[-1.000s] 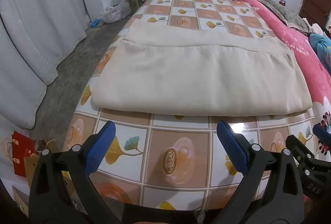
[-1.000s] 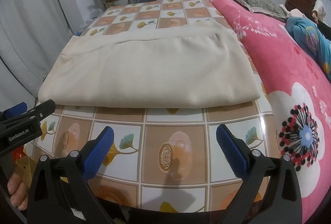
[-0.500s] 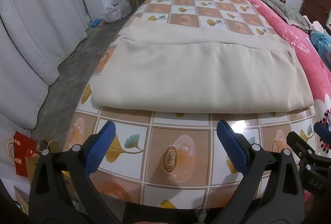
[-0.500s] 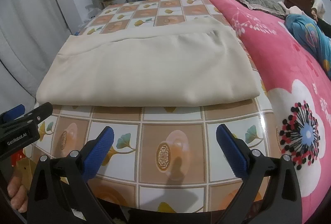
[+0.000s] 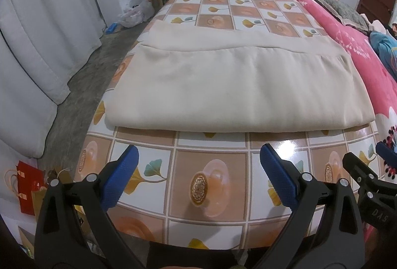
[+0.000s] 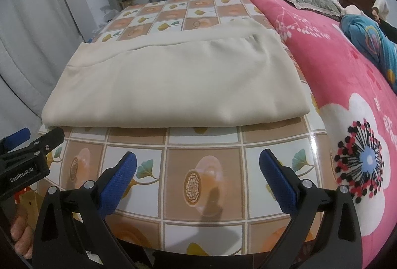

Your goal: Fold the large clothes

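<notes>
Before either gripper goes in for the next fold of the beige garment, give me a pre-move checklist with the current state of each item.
1. Left gripper open, holding nothing: ok.
2. Right gripper open, holding nothing: ok.
3. Beige garment lies flat on the patterned tablecloth, already folded once: ok.
4. Near folded edge unobstructed, both near corners visible: ok.
5. Layers aligned at the far edge: not ok, a lower layer sticks out beyond the top one.
6. Garment's right side clear of the pink blanket: cannot tell.
</notes>
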The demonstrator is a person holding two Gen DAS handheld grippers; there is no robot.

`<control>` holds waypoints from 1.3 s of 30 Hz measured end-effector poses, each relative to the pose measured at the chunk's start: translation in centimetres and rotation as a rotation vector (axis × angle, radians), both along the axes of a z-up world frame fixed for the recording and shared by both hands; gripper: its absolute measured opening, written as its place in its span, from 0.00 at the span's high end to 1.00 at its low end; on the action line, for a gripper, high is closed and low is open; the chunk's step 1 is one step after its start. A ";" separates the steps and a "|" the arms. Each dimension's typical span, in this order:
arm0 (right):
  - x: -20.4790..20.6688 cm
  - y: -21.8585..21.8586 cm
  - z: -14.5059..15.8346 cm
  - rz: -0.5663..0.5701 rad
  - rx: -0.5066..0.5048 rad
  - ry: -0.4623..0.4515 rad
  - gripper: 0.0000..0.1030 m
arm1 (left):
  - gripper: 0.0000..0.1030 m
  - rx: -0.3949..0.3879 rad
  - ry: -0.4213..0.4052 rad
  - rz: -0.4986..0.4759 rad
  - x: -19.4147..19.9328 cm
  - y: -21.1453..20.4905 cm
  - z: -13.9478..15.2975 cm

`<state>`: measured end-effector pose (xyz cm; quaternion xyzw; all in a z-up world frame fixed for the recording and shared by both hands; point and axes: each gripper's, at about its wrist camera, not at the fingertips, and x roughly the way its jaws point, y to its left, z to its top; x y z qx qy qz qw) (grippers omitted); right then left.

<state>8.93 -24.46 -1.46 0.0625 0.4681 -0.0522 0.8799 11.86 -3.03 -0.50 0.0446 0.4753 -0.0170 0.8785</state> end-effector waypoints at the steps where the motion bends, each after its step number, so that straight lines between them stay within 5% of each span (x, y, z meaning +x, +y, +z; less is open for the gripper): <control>1: 0.0 -0.1 0.0 -0.001 0.001 0.000 0.06 | 0.08 0.001 0.000 -0.001 0.0 -0.1 0.0; 39: 0.1 -0.1 -0.2 -0.002 0.001 0.006 0.06 | 0.08 0.003 -0.002 -0.001 -0.1 -0.7 0.0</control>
